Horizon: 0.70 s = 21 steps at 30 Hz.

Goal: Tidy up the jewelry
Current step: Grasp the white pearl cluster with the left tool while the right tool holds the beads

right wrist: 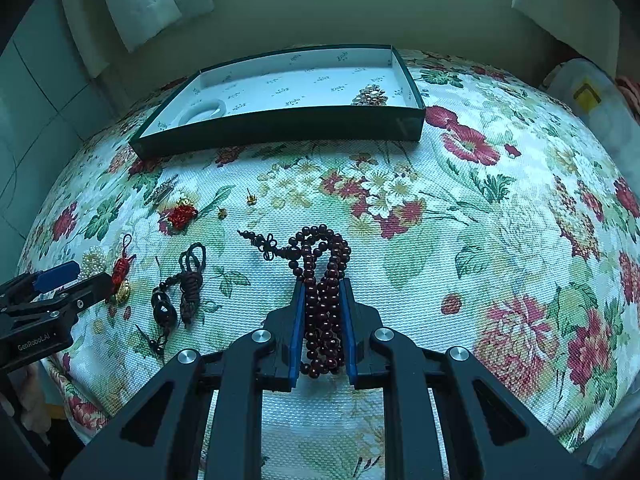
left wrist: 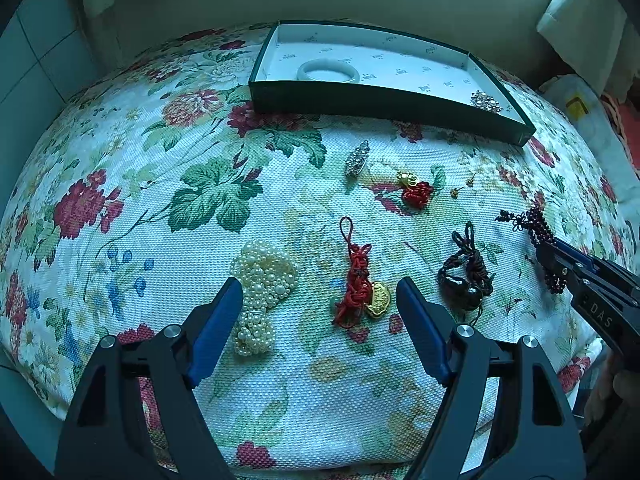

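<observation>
My right gripper (right wrist: pixel 323 286) is shut on a dark red bead strand (right wrist: pixel 320 260), also seen in the left wrist view (left wrist: pixel 538 228). My left gripper (left wrist: pixel 320 288) is open above a red knot charm with a gold piece (left wrist: pixel 360 284), with a pearl bunch (left wrist: pixel 262 292) by its left finger. A dark green tray (left wrist: pixel 360 98) at the back holds a pale bangle (left wrist: pixel 329 70) and a gold brooch (left wrist: pixel 486 101). It also shows in the right wrist view (right wrist: pixel 280 126).
On the floral cloth (left wrist: pixel 160 200) lie a dark cord pendant (left wrist: pixel 466 276), a silver brooch (left wrist: pixel 357 158), a small red and gold charm (left wrist: pixel 416 190) and small gold studs (right wrist: pixel 251 199). Cushions stand behind the tray.
</observation>
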### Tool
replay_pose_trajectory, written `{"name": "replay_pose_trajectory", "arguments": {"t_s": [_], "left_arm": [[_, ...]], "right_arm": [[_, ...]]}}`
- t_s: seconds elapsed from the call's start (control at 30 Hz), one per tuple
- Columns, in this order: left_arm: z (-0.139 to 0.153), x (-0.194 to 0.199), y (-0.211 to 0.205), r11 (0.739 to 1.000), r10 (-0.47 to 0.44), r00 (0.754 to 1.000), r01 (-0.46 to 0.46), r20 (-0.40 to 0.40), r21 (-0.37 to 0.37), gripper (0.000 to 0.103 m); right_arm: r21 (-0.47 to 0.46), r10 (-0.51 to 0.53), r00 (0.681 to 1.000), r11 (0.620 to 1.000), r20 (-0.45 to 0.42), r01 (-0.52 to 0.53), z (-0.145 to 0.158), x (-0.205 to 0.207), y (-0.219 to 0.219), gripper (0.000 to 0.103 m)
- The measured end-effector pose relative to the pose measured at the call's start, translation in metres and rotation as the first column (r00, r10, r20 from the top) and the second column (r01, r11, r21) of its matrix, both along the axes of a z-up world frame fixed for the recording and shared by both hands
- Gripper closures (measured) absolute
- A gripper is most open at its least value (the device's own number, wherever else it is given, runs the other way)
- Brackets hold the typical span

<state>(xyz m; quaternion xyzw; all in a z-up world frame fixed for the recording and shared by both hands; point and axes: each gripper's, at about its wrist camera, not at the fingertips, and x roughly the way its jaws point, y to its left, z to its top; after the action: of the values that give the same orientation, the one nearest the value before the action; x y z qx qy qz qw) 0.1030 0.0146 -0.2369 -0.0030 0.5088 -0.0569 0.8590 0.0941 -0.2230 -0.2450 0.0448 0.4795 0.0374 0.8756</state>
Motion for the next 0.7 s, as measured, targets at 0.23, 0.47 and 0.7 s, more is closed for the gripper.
{"name": "replay_pose_trajectory", "arguments": {"t_s": [0.23,0.47,0.7], "left_arm": [[-0.002,0.003,0.003,1.0,0.011,1.0,-0.011,-0.012,-0.001,0.025],[0.005,0.005,0.018,0.999,0.045,0.999,-0.045,0.004,0.001,0.025],[-0.005,0.009,0.03,0.998,0.062,0.998,-0.062,-0.03,0.009,0.031]], "right_arm": [[0.017,-0.003,1.0,1.0,-0.008,0.004,-0.002,0.001,-0.002,0.086],[0.033,-0.01,1.0,0.999,-0.016,0.011,-0.005,0.003,-0.004,0.086],[0.032,-0.01,1.0,0.999,-0.018,0.01,-0.005,0.003,-0.004,0.086]]}}
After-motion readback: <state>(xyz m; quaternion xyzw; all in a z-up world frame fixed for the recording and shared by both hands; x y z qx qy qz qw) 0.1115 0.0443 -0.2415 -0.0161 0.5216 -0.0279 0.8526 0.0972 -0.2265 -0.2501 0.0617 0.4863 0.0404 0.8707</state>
